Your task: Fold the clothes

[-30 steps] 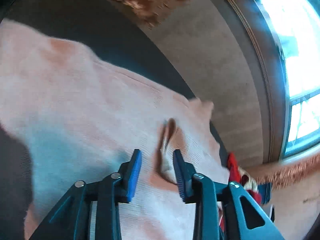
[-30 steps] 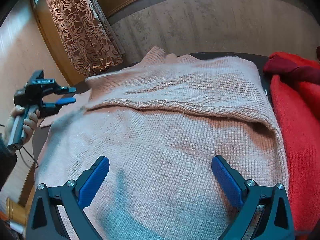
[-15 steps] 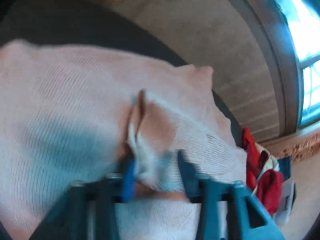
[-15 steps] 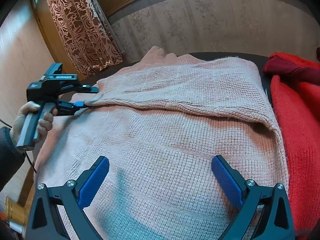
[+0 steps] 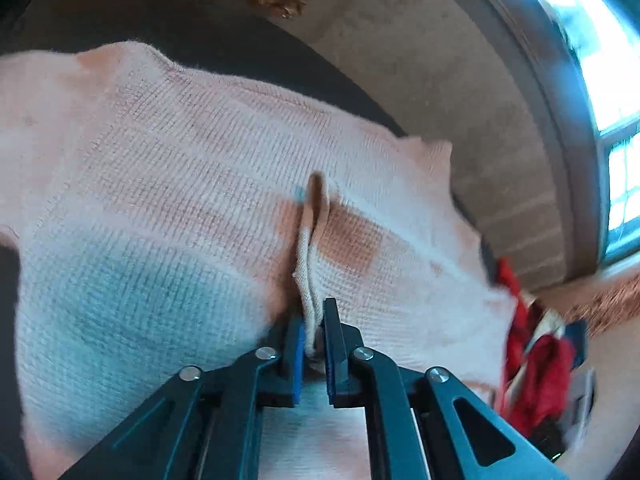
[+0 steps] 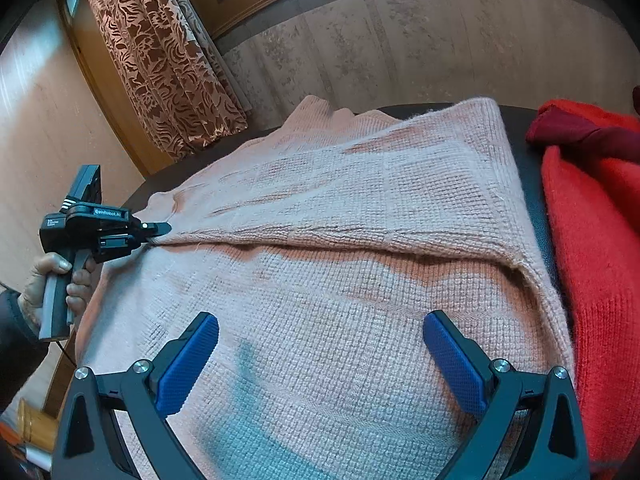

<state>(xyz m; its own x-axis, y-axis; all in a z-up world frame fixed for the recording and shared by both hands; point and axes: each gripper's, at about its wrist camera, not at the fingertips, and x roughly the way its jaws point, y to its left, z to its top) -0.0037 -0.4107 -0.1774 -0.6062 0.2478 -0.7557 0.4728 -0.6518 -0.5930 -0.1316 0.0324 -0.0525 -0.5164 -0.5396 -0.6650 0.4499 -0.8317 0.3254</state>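
Observation:
A pale pink knit sweater (image 6: 340, 280) lies spread on a dark table (image 6: 524, 168), with one part folded across it. My left gripper (image 5: 312, 340) is shut on the edge of that folded layer; in the right wrist view it (image 6: 160, 232) pinches the fold's left end. The sweater (image 5: 160, 200) fills the left wrist view. My right gripper (image 6: 320, 360) is wide open and empty, hovering over the sweater's near part.
A red knit garment (image 6: 592, 260) lies on the table right of the sweater, with a dark red piece (image 6: 580, 132) on it. Red clothes (image 5: 536, 364) show past the sweater in the left wrist view. A patterned curtain (image 6: 160, 60) and wall stand behind.
My left gripper moved in to the folded edge and shut on it. The right gripper has not moved.

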